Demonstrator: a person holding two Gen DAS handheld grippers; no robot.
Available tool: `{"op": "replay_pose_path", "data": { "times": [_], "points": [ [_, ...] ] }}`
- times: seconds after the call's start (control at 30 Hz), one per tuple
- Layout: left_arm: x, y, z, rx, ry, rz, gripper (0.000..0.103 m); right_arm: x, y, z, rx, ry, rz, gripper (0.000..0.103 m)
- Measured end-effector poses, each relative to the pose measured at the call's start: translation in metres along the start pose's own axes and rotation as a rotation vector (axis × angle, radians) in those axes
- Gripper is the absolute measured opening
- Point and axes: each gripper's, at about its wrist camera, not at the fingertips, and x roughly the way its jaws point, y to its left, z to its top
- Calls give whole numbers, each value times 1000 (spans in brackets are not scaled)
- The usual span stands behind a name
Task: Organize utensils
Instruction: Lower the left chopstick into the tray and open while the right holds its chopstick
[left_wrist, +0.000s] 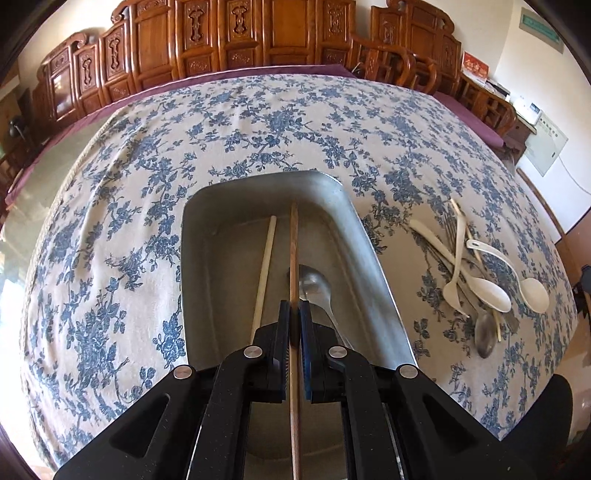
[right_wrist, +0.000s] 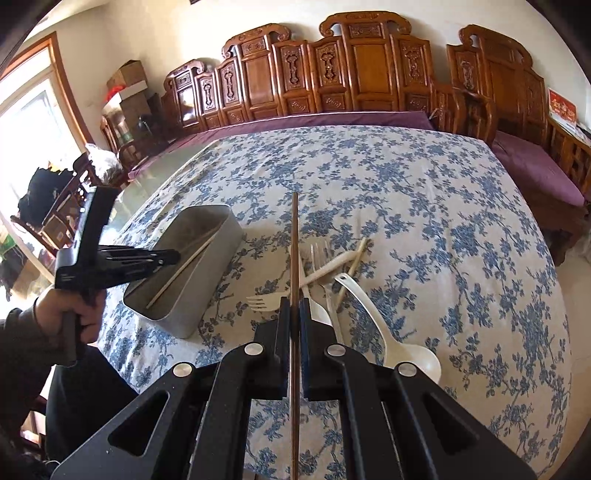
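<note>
My left gripper (left_wrist: 294, 306) is shut on a brown wooden chopstick (left_wrist: 294, 251) and hangs over a grey metal tray (left_wrist: 369, 251). A cream chopstick (left_wrist: 264, 273) and a metal spoon (left_wrist: 314, 286) lie in the tray. My right gripper (right_wrist: 294, 302) is shut on another brown chopstick (right_wrist: 294, 240) above a loose pile of utensils. That pile holds a white ladle spoon (right_wrist: 388, 332), a white fork (right_wrist: 266, 301) and a metal fork (right_wrist: 317, 254). In the right wrist view the left gripper (right_wrist: 173, 254) points into the tray (right_wrist: 207, 280) at the left.
A blue-flowered cloth (left_wrist: 258, 122) covers the table. The pile of white spoons (left_wrist: 476, 280) lies right of the tray. A person's hand (right_wrist: 62, 310) holds the left gripper at the table's left edge. Carved wooden chairs (right_wrist: 362, 74) line the far side.
</note>
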Motion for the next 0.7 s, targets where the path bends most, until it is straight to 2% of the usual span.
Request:
{"op": "replay_pose_path", "data": {
  "times": [0.2,0.47,0.7],
  "points": [
    [-9,4,1,4,-17,-4,5,15,20,9,-6,16,28,6],
    [-60,21,-13,9,-89,12,5,33,58,31,-25,40,73,6],
    [-92,38,-22,-17,-139,28,5,65,105,48,-72,85,125,6]
  ]
}}
